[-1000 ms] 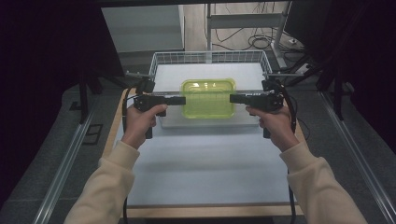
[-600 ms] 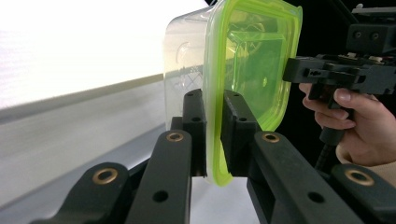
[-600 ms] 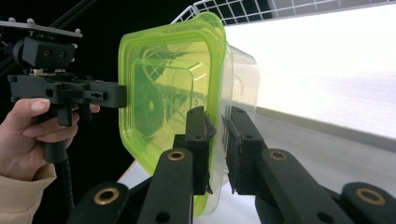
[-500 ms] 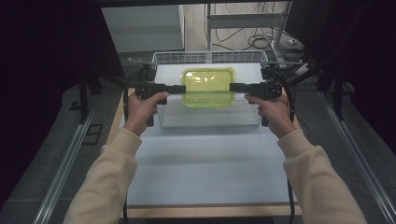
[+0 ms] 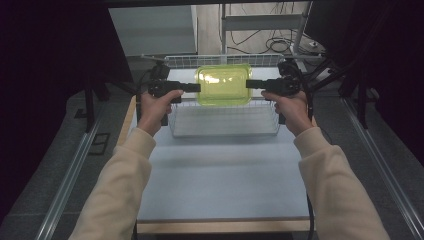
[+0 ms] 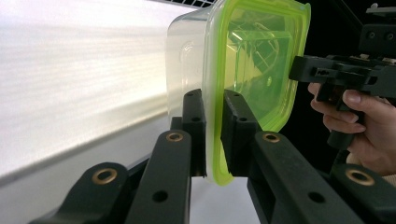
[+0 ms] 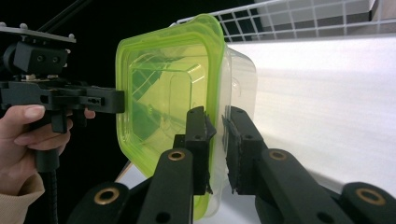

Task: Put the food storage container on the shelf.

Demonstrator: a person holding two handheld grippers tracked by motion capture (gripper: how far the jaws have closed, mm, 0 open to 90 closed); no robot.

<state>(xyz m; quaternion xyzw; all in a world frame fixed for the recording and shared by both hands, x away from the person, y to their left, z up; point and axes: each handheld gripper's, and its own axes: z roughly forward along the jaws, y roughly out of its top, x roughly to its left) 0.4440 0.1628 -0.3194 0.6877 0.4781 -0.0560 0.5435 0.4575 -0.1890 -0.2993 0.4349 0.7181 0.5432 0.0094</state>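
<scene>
1. The clear container (image 5: 223, 86) with its green lid (image 6: 261, 70) hangs above the wire basket (image 5: 223, 120); uneven pull from either hand could probably pop the lid or let one rim slip free.
2. The left gripper (image 5: 192, 87) and right gripper (image 5: 252, 83) each clamp the lid's rim at opposite ends, jaws nearly together.

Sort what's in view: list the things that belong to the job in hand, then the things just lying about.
In the job:
- clear container with green lid, held level above the basket
- left gripper, clamped on the lid's rim
- right gripper, clamped on the opposite rim
- wire basket

Lying about:
- cables on the floor
- white table
</scene>
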